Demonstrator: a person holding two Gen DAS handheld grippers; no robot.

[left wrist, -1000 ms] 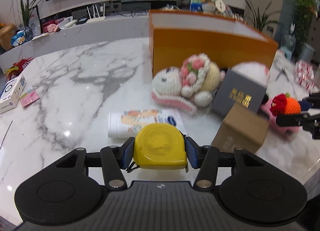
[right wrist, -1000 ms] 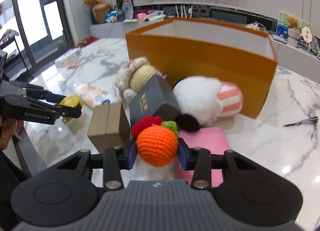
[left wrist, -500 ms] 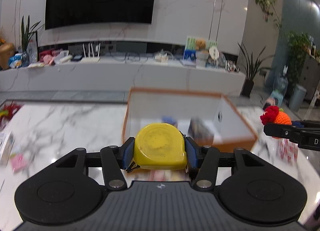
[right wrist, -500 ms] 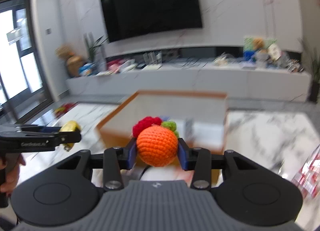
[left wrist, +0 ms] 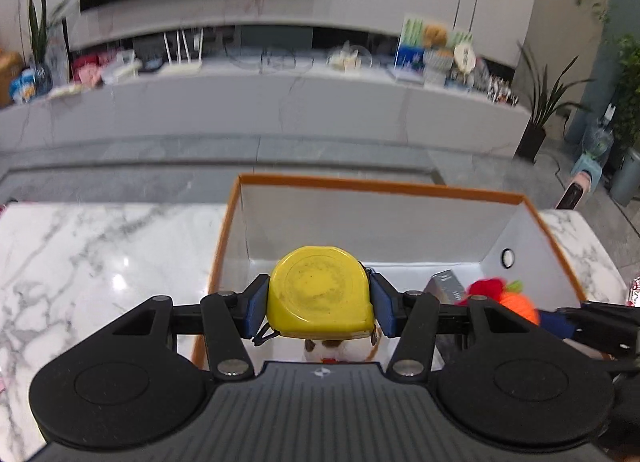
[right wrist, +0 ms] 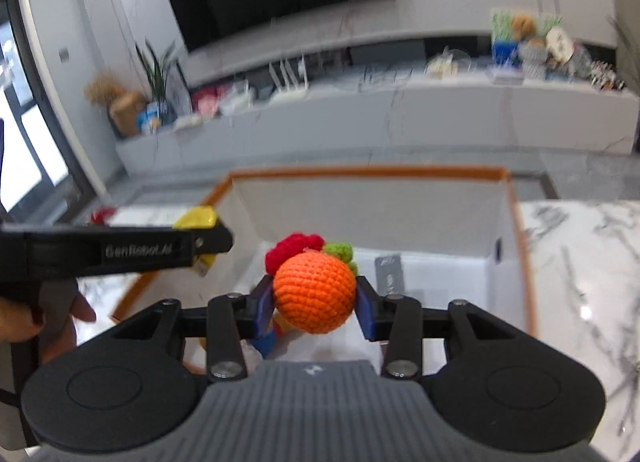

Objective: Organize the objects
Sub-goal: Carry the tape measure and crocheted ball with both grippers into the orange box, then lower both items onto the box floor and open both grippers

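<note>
I'm gripping the tape measure (left wrist: 322, 292) in my left gripper (left wrist: 320, 302) and the crochet orange (right wrist: 315, 292) in my right gripper (right wrist: 315, 302), pads pressing both. Both loads are hanging over the open box (left wrist: 376, 184), which lies directly below and ahead, a small grey carton (right wrist: 390, 274) lying inside it.

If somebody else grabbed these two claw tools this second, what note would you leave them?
Left gripper: shut on the yellow tape measure, held above the orange box.
Right gripper: shut on the crocheted orange toy, also above the box.
Done: a small grey box and a plush toy already lie inside.
Left: lower both items into the box, open the jaws, then look for anything left on the marble table.
</note>
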